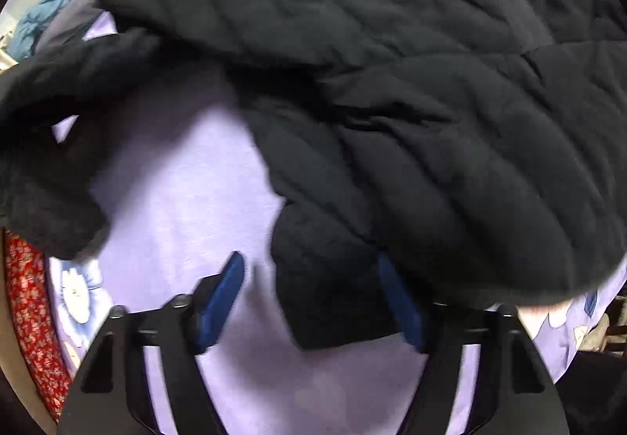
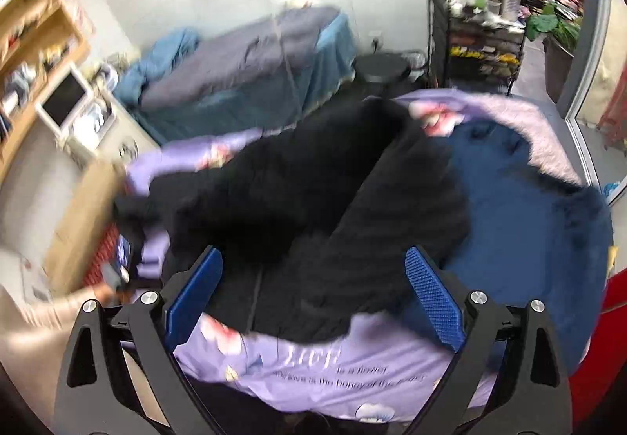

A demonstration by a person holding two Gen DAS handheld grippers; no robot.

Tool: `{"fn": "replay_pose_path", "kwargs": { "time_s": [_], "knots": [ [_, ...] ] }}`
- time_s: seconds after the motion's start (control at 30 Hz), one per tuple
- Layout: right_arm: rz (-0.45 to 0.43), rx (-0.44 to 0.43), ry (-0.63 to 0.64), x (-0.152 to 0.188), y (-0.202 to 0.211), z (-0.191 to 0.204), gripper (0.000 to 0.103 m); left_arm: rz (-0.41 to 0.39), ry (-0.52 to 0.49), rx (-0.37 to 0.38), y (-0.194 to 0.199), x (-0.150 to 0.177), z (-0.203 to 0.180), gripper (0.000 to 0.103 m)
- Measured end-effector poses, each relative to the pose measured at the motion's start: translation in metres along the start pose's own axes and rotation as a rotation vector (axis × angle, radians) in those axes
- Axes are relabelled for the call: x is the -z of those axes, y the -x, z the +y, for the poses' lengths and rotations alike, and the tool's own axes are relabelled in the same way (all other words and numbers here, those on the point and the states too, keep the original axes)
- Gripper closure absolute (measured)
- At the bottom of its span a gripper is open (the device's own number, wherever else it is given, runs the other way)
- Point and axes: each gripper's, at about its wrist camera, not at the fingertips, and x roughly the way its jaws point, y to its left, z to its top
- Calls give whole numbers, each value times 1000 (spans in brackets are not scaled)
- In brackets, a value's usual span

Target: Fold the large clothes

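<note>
- Lying spread over lilac bedsheet (image 1: pixel 188 200): black quilted jacket (image 1: pixel 392 82), covering most of left wrist view, bulky and rumpled.
- Hanging down toward left gripper (image 1: pixel 313 301): one narrow flap or cuff of the jacket, sitting between the two blue pads (image 1: pixel 229 290).
- Standing apart, left jaws; right-hand pad touching or half hidden by the flap, left-hand pad clear of it with sheet showing in the gap. Cannot tell whether any pinch is on.
- Blurring across the left view, so fabric edges reading soft.
- Showing at left edge of the left view: red patterned cloth (image 1: pixel 27 317), and a blue bundle (image 1: pixel 58 0) further back.
- Pointing down at the bed in right wrist view: right gripper (image 2: pixel 313 286), fingers spread wide, nothing between the blue pads (image 2: pixel 431 298).
- Lying in front of right gripper: same black jacket (image 2: pixel 294 207), stretched diagonally across the sheet (image 2: pixel 313 376), which is carrying printed text and flower shapes.
- Lying just beside the jacket on its right: dark blue fuzzy garment (image 2: pixel 529 207), touching it along one edge.
- Standing behind: second bed with grey and teal covers (image 2: pixel 243 74), wooden desk with a small monitor (image 2: pixel 64 98), metal shelf rack (image 2: pixel 478 27) crammed with clutter.
- Peeking in at lower left of the right view: a person's hand or sleeve (image 2: pixel 90 294), too blurred to read.
</note>
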Motion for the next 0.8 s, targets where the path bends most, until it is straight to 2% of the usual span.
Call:
{"fn": "replay_pose_path", "kwargs": {
  "time_s": [0.03,0.1,0.17,0.2,0.27,0.33,0.4,0.43,0.5,0.53,0.57,0.73,0.8],
  "knots": [
    [47,3,-17,21,-32,8,10,8,1,4,-3,-3,-3,51],
    [77,53,-14,50,-74,24,10,19,-9,-2,-8,-6,-7,57],
    [34,192,20,81,-117,39,10,21,-17,16,-6,-6,-13,72],
    [22,293,38,92,-139,39,10,18,-23,16,-4,-5,-16,79],
    [55,409,34,111,-183,31,10,7,-40,8,1,-2,-20,89],
    [117,465,-30,119,-215,9,13,-5,-40,15,8,0,-19,92],
    [101,430,-59,118,-223,-3,20,-21,-31,36,19,1,-14,93],
    [93,379,-57,117,-226,-5,25,-27,-24,44,23,1,-11,93],
    [162,313,-45,116,-235,-4,55,-43,-6,69,32,2,-7,94],
    [199,272,-41,114,-234,0,81,-48,-7,75,35,5,-3,94],
    [199,241,-45,110,-228,4,92,-59,-19,75,41,7,-1,94],
    [151,-36,-114,103,-153,25,96,-124,-68,89,90,37,8,95],
    [159,-83,-84,106,-128,35,96,-134,-80,94,111,50,16,95]
  ]
}}
